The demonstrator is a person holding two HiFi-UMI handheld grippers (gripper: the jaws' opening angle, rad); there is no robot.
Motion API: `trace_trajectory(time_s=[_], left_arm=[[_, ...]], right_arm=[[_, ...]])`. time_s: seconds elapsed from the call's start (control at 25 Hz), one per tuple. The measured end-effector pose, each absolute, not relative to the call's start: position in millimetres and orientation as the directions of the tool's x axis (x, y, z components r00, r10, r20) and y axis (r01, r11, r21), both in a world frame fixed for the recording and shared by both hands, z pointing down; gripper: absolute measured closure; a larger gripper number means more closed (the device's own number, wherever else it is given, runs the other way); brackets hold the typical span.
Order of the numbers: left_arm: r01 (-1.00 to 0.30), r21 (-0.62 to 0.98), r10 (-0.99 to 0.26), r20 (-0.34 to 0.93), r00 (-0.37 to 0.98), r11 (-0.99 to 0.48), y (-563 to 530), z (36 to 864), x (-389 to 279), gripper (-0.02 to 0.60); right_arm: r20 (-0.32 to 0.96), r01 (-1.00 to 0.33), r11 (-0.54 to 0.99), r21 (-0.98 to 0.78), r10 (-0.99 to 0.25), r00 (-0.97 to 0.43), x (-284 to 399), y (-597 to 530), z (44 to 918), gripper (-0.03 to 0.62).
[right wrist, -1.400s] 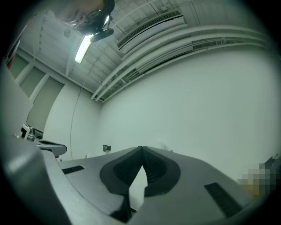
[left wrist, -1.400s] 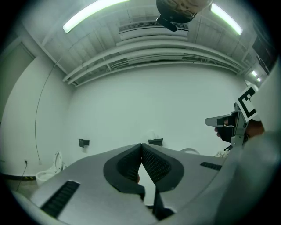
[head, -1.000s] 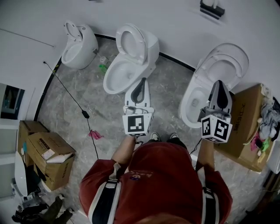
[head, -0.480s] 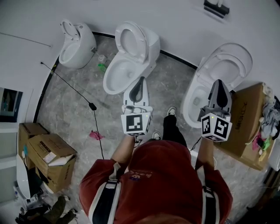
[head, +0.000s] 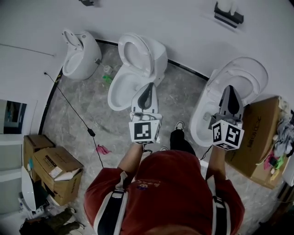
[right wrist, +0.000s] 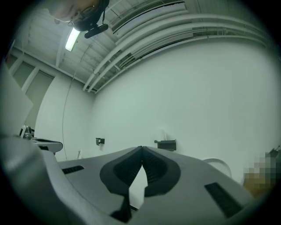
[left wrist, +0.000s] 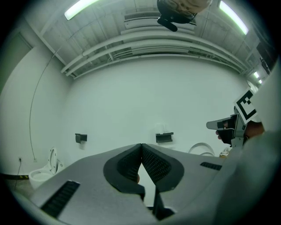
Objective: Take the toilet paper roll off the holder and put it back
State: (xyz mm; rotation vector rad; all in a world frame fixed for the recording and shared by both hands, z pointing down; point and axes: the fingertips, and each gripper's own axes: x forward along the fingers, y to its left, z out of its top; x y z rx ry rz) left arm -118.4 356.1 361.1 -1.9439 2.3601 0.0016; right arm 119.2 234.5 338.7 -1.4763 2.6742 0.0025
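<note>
Head view has both the left gripper (head: 149, 85) and right gripper (head: 230, 88) pinched closed, empty, level, facing the wall-mounted holder (head: 228, 13).

Cut by the head view's top edge: wall holder (head: 228, 13) and the pale roll (head: 222, 4) on it; likewise a second dark bracket (head: 86, 2). Too small in both gripper views to tell roll from holder. Partly hidden behind the right gripper (head: 229, 92): bowl of the right toilet (head: 243, 75). Mostly covered by the person's torso (head: 170, 183): legs (head: 181, 141).
</note>
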Motion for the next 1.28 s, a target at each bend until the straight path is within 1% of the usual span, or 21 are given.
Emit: trace_trajectory(time_s=[0.08,0.32,0.56,0.76,0.96,1.28], left_arm=[[-0.982,-0.050,-0.983,-0.032,-0.183,0.184,329.9,360.9,-118.6,0.567],[-0.987,-0.048,-0.987,-0.058,-0.151,0.153,250.3,350.9,-105.9,0.566],[-0.991,-0.011,-0.991,-0.022,-0.133,0.134,182.9,351.8,-93.8,0.568],[-0.992,-0.035,-0.991,-0.065,-0.116,0.118,128.0,344.9,-83.1,0.567],[-0.993,-0.044,-0.993,-0.053,-0.108,0.111,98.0,342.7,-70.6,0.568],[-0.995,-0.054,-0.995,-0.069,-0.077,0.081,67.5,336.5,-57.6,0.568]], right_arm=[[-0.069,-0.845,0.533,-0.046,-0.846,-0.529,117.2,210.5,339.9,0.588],[-0.048,-0.847,0.522,-0.097,-0.853,-0.520,129.0,140.4,347.4,0.588],[-0.036,-0.854,0.513,-0.089,-0.858,-0.512,144.1,81.0,349.6,0.588],[-0.040,-0.860,0.500,-0.101,-0.866,-0.498,157.9,32.2,350.4,0.588],[-0.046,-0.854,0.508,-0.116,-0.861,-0.506,162.3,6.7,353.7,0.587],[-0.062,-0.863,0.490,-0.120,-0.872,-0.486,170.5,-17.0,351.6,0.588]])
